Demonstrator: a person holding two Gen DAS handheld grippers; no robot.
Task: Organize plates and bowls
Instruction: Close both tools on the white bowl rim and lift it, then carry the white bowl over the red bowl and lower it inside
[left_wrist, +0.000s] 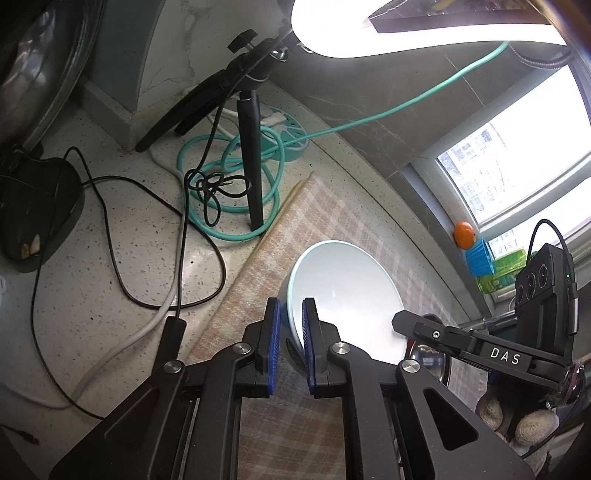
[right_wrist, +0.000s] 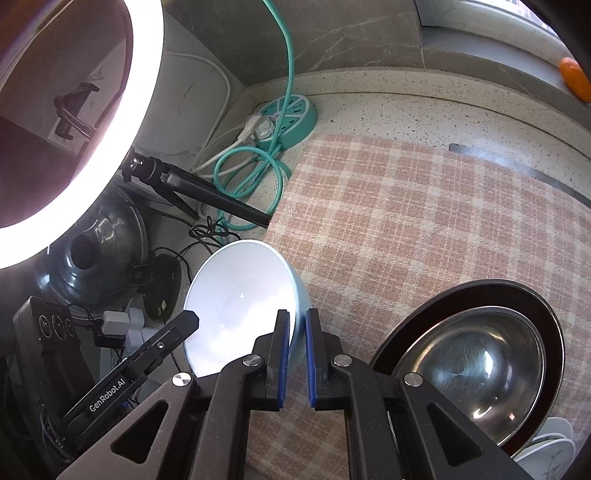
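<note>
Both grippers hold one bowl (left_wrist: 343, 295) by its rim, on opposite sides. The left gripper (left_wrist: 290, 332) has its blue pads narrowed onto the rim wall, one pad inside and one outside. The right gripper (right_wrist: 295, 343) clamps the opposite rim in the same way. Each gripper also shows in the other's view (the dark finger crossing the bowl's far edge).

The bowl is light blue outside and white inside. It sits tilted, mouth up, over the left edge of the checked mat (right_wrist: 424, 221). Whether its base touches the mat cannot be told.

Governing relation: the stack lies to the right of the bowl, near the right gripper. The stack is a steel bowl (right_wrist: 476, 369) nested in a dark plate (right_wrist: 546, 317), with white plates (right_wrist: 554, 446) partly visible beside it. The right hand is nearer to it; the left hand trails on the far side.

Both grippers point steeply down and forward, fingers roughly parallel, the bowl spanning between them.

Judgement: the next move probably carries the bowl right, toward the stack. Uneven hand travel could twist the rim out of one grip.
</note>
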